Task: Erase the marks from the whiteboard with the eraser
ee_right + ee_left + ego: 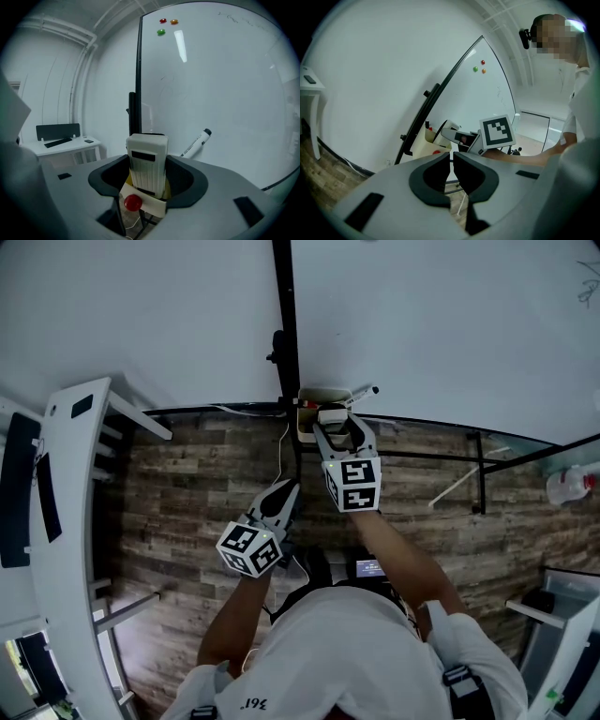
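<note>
Eraser [147,161] stands upright in its tray [152,206], lower centre; my right claw [147,176] grips it for lifting toward the whiteboard [225,93]. Left claw [452,171] is clenched, empty, held back.

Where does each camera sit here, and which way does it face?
Head view: on the person's head, looking steeply down along the whiteboard; left gripper, right gripper and both forearms show.
Left gripper view: along its shut tongs toward the whiteboard's edge; right forearm shows.
Right gripper view: along its tongs, shut on the eraser, facing the whiteboard.
Shared: the whiteboard, in all three.
</note>
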A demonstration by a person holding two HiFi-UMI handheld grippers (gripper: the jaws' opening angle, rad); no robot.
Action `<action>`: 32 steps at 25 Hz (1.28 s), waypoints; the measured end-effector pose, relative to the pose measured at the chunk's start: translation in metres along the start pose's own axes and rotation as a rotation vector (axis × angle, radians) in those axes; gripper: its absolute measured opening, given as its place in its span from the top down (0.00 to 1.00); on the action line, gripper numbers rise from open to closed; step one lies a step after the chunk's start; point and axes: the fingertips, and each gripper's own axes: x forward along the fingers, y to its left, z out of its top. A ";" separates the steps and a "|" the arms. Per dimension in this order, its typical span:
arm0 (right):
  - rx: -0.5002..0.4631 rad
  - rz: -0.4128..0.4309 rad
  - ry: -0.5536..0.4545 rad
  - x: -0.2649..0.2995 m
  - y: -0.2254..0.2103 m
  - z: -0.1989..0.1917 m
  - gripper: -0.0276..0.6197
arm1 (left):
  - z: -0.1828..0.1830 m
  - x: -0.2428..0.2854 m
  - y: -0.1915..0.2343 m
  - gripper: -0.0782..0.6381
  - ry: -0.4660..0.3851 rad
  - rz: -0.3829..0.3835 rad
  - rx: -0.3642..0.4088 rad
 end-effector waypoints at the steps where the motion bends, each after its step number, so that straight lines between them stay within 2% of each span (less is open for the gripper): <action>1: -0.008 0.002 -0.011 -0.003 -0.001 0.004 0.56 | 0.002 0.001 -0.001 0.88 -0.002 -0.005 0.004; 7: -0.025 0.010 -0.051 -0.017 -0.007 0.021 0.56 | 0.014 0.008 -0.009 0.88 -0.018 -0.034 0.029; 11: -0.073 0.027 -0.071 -0.030 -0.007 0.032 0.56 | 0.020 0.012 -0.017 0.88 -0.027 -0.056 0.041; 20: -0.129 0.031 -0.195 -0.074 -0.010 0.084 0.56 | 0.034 0.019 -0.041 0.88 -0.041 -0.121 0.079; 32: -0.192 -0.076 -0.318 -0.148 -0.079 0.141 0.56 | 0.064 0.040 -0.096 0.88 -0.090 -0.218 0.156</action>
